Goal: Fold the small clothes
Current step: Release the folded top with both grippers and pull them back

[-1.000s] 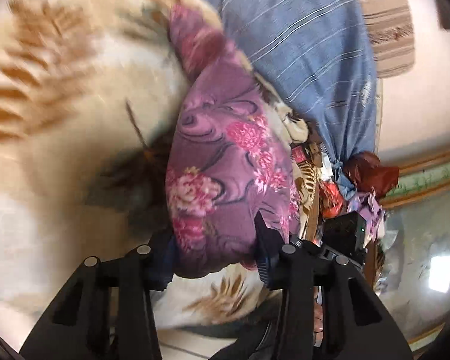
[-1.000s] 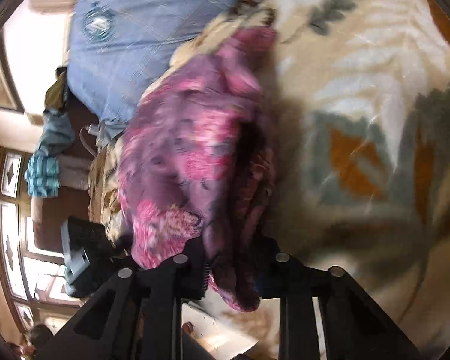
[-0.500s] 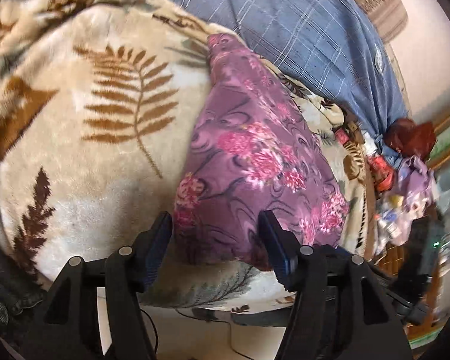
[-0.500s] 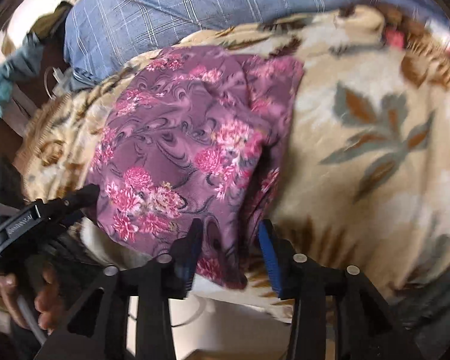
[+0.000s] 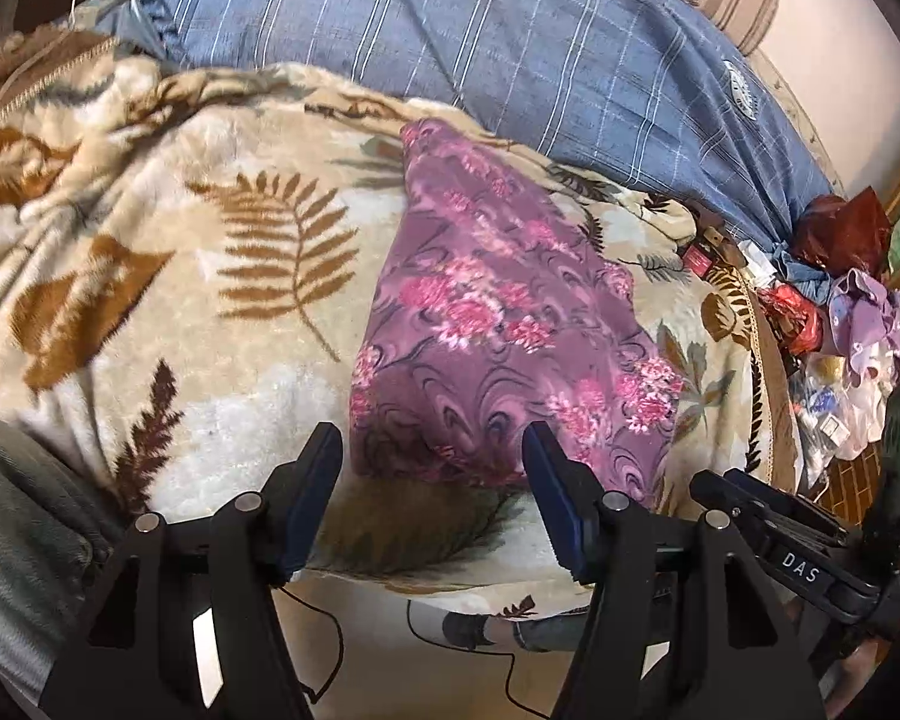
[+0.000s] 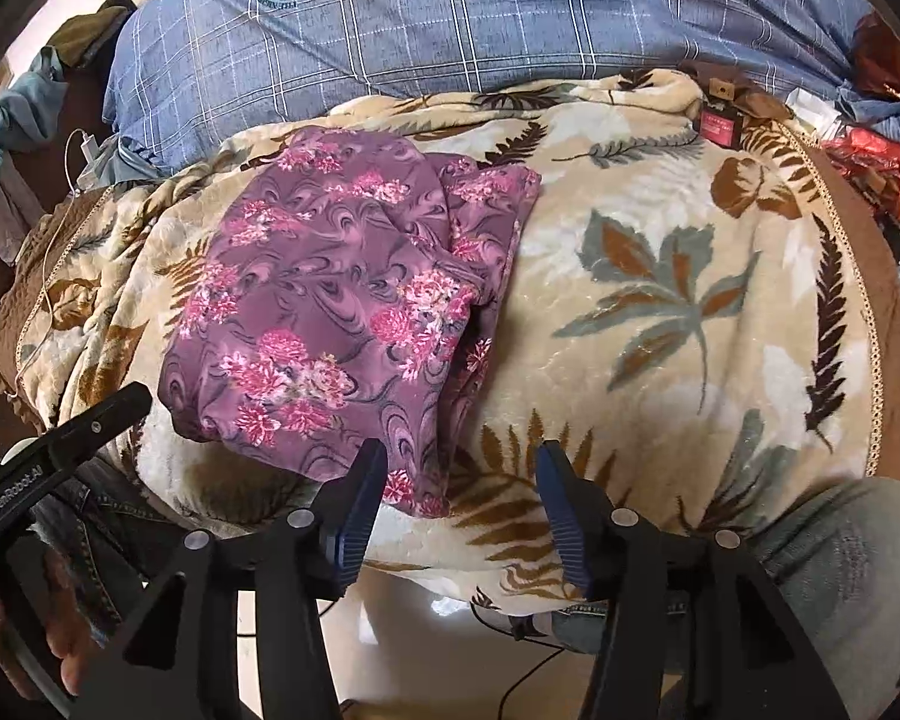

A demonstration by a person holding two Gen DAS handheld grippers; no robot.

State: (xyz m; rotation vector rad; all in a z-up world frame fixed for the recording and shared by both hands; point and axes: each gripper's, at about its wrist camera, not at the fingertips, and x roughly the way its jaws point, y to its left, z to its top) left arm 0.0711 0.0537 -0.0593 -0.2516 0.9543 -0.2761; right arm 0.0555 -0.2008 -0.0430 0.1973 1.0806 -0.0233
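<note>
Both grippers are hanging clear: left gripper wide and empty, right gripper opening, nothing pinched. Folded purple floral cloth is lying on the beige leaf-print fleece blanket, near its front edge.

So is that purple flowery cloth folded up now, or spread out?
Folded. The purple floral cloth lies doubled on the leaf-print blanket, a second layer's edge peeking out along its right side.
</note>
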